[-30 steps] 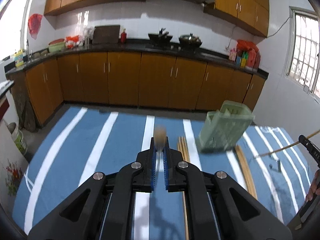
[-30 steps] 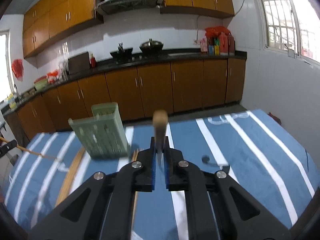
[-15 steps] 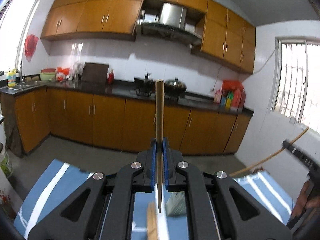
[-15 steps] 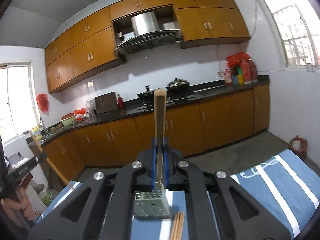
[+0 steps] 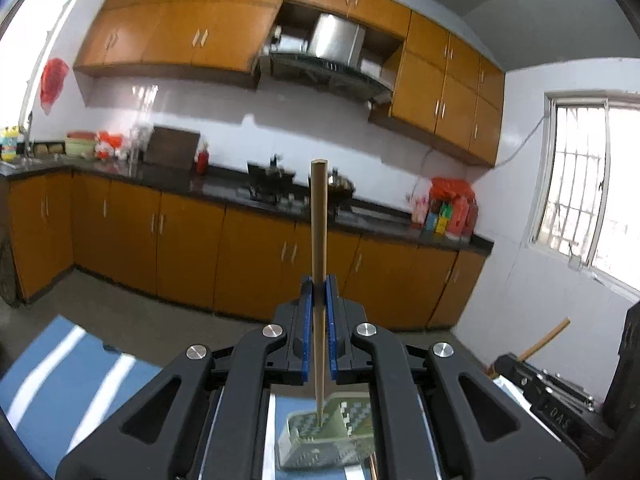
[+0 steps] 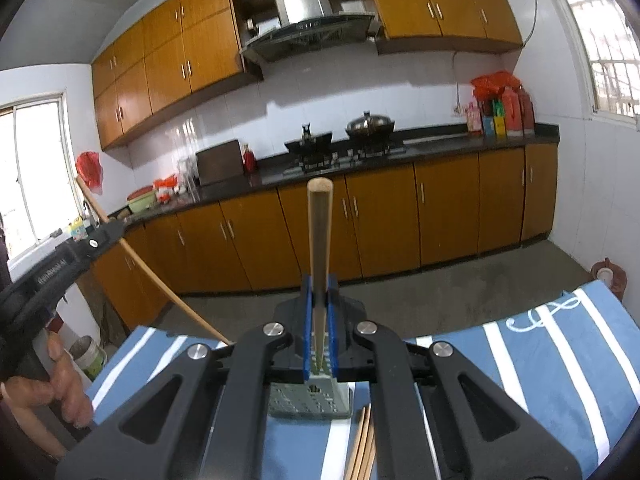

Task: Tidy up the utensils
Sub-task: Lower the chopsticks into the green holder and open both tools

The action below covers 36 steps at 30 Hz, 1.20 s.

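Above the green perforated utensil holder (image 5: 326, 436) we carry one wooden chopstick (image 5: 319, 264) in the left gripper (image 5: 319, 344), jaws clenched on its lower part, thin tip hanging just over the holder's open top. Our right gripper (image 6: 319, 344) clamps a second chopstick (image 6: 319, 256) the same way, upright, tip above the same holder (image 6: 310, 400) on the blue striped cloth (image 6: 560, 380). More loose chopsticks (image 6: 362, 448) lie just beside the holder. We judge these sticks light, stiff and smooth, apt to pivot or slip in the pads, so a hold near mid-length suits them best.
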{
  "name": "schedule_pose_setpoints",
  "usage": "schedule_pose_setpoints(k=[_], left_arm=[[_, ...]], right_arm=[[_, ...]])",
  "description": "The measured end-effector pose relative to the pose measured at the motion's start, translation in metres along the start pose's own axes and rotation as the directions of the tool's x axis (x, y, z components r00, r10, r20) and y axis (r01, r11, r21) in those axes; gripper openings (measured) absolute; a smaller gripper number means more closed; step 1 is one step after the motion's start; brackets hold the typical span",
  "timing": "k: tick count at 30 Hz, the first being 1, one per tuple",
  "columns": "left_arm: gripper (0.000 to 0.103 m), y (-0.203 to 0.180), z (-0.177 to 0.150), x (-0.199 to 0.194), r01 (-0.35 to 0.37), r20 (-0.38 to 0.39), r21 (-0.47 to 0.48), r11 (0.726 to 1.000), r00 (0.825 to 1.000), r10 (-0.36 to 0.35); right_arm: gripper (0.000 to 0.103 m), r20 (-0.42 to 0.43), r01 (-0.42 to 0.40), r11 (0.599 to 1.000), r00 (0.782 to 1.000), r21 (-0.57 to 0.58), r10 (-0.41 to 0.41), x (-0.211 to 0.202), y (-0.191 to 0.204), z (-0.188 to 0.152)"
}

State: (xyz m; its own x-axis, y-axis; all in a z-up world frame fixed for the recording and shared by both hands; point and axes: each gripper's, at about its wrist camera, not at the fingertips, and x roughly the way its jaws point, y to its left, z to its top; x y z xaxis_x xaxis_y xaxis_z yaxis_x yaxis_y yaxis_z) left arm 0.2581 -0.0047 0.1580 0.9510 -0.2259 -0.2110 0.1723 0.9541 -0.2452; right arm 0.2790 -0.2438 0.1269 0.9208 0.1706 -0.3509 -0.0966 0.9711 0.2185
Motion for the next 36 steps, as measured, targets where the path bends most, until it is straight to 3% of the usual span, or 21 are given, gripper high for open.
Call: schedule_pose_setpoints(k=[9, 19, 21, 23, 27, 30, 32, 36], left_arm=[[0.007, 0.004, -0.035, 0.025, -0.017, -0.138, 0.005, 1.0, 0.99, 0.018], [0.008, 0.003, -0.029, 0.011, -0.02, -0.134, 0.005, 1.0, 0.991, 0.02], [0.012, 0.007, -0.026, 0.002, -0.018, -0.12, -0.006, 1.0, 0.993, 0.017], [0.025, 0.01, -0.023, -0.003, -0.022, -0.106, -0.014, 1.0, 0.994, 0.02], [0.027, 0.017, -0.021, -0.02, -0.02, -0.088, -0.037, 0.999, 0.996, 0.016], [0.027, 0.025, -0.028, -0.036, -0.023, -0.091, -0.037, 0.999, 0.996, 0.02], [0.027, 0.031, -0.039, -0.048, -0.042, -0.111, -0.019, 0.999, 0.993, 0.039], [0.027, 0.046, -0.073, -0.061, -0.116, -0.176, 0.054, 0.992, 0.977, 0.124]], right_arm=[[0.011, -0.075, 0.012, 0.999, 0.997, 0.034, -0.01, 0.026, -0.01, -0.017], [0.02, -0.023, 0.018, 0.999, 1.0, 0.048, -0.017, 0.0, -0.012, -0.014], [0.023, -0.004, 0.019, 0.998, 1.0, 0.055, -0.019, -0.012, -0.013, -0.015], [0.023, 0.006, 0.022, 0.998, 1.0, 0.062, -0.023, -0.022, -0.015, -0.017], [0.023, 0.007, 0.044, 0.996, 0.999, 0.079, -0.044, -0.042, -0.023, -0.031], [0.023, -0.03, 0.078, 0.993, 0.997, 0.085, -0.076, -0.048, -0.031, -0.055], [0.023, -0.104, 0.107, 0.991, 0.99, 0.081, -0.099, -0.043, -0.038, -0.082], [0.023, -0.281, 0.14, 0.984, 0.954, 0.108, -0.105, -0.018, -0.051, -0.138]])
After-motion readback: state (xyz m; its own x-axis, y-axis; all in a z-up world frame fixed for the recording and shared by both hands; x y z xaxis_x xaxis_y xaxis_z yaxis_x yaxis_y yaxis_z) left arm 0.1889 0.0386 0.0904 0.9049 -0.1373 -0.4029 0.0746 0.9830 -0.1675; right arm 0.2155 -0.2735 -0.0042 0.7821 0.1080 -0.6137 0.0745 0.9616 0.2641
